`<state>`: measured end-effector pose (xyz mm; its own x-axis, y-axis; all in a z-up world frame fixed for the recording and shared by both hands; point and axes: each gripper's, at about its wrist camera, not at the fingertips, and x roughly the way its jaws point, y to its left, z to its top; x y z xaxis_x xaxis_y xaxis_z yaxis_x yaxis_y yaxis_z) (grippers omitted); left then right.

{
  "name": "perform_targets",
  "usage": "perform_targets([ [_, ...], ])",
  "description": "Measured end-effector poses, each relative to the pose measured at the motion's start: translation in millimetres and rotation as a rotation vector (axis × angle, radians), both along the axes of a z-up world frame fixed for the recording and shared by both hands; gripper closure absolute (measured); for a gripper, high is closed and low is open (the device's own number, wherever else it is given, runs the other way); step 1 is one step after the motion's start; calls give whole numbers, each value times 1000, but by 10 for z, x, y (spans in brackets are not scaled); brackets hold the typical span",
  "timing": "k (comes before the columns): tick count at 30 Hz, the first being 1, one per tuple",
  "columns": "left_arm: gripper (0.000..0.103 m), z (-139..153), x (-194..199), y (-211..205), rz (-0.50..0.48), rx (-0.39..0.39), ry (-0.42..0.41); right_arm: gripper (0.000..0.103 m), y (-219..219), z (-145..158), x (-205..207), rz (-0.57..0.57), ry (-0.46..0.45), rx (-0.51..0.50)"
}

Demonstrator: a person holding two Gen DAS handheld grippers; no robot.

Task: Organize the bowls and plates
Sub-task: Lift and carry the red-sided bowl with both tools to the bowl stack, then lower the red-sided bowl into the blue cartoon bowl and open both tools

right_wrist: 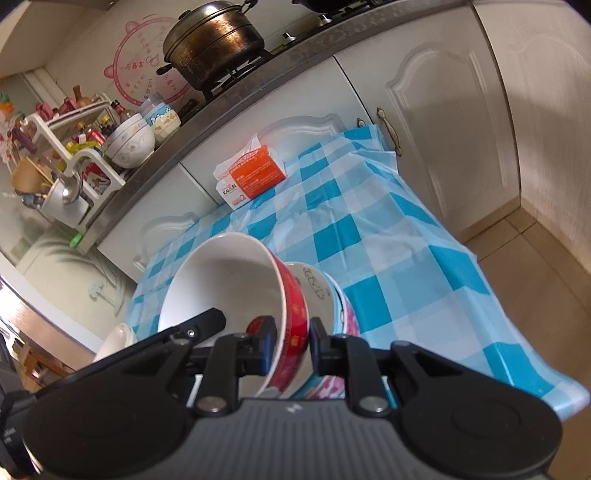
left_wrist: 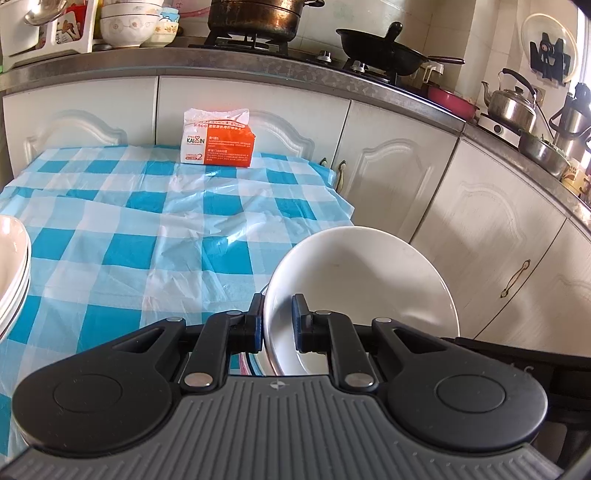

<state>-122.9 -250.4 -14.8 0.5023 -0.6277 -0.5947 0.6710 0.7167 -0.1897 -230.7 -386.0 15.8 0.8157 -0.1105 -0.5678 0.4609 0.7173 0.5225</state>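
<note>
My left gripper (left_wrist: pixel 277 321) is shut on the rim of a plain white bowl (left_wrist: pixel 364 280), held tilted over the table's right front corner. A stack of white plates (left_wrist: pixel 13 266) sits at the table's left edge. My right gripper (right_wrist: pixel 292 345) is shut on the rim of a red bowl with a white inside (right_wrist: pixel 229 291). The red bowl tilts against a white patterned bowl (right_wrist: pixel 314 291) and a pink-and-blue bowl (right_wrist: pixel 345 314) behind it. A white plate (right_wrist: pixel 116 339) shows at the lower left.
The table has a blue-and-white checked cover (left_wrist: pixel 155 221). An orange-and-white tissue pack (left_wrist: pixel 218 138) lies at its far edge. White cabinets (left_wrist: pixel 480 221) stand behind and to the right. The counter holds a pot (left_wrist: pixel 255 16), a wok (left_wrist: pixel 384 48), kettles and more bowls (left_wrist: pixel 127 26).
</note>
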Motion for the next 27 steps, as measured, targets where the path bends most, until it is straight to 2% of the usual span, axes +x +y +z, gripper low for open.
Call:
perform_targets([
  [6,89,-26,8,10,-15,-2,11,82,55,17,35,11,17,-83],
  [8,89,-34,-2,17,-21,-1,9,73,39,14,26,23,-1,-69],
  [12,86,-65,-6,27,-22,-5,26,69,34,33,-1,14,-21,-47],
  [14,86,-60,-10,39,-18,-9,20,64,46,50,-30,4,-37,-54],
  [19,87,-51,9,68,-17,-28,30,57,42,72,-73,-9,-63,-40],
  [20,88,-48,3,72,-19,-29,28,45,54,83,-87,-26,-58,-59],
  [21,82,-37,-3,93,-18,-46,23,38,67,100,-109,-49,-52,-88],
  [22,83,-21,-11,98,-20,-45,21,28,77,115,-138,-64,-54,-116],
  [25,83,8,-31,128,-13,-58,6,27,71,131,-181,-89,-42,-163],
  [26,79,22,-38,149,-4,-61,-1,25,53,115,-199,-107,-36,-164],
  [27,63,34,-44,178,17,-61,-15,24,33,94,-217,-117,-36,-156],
])
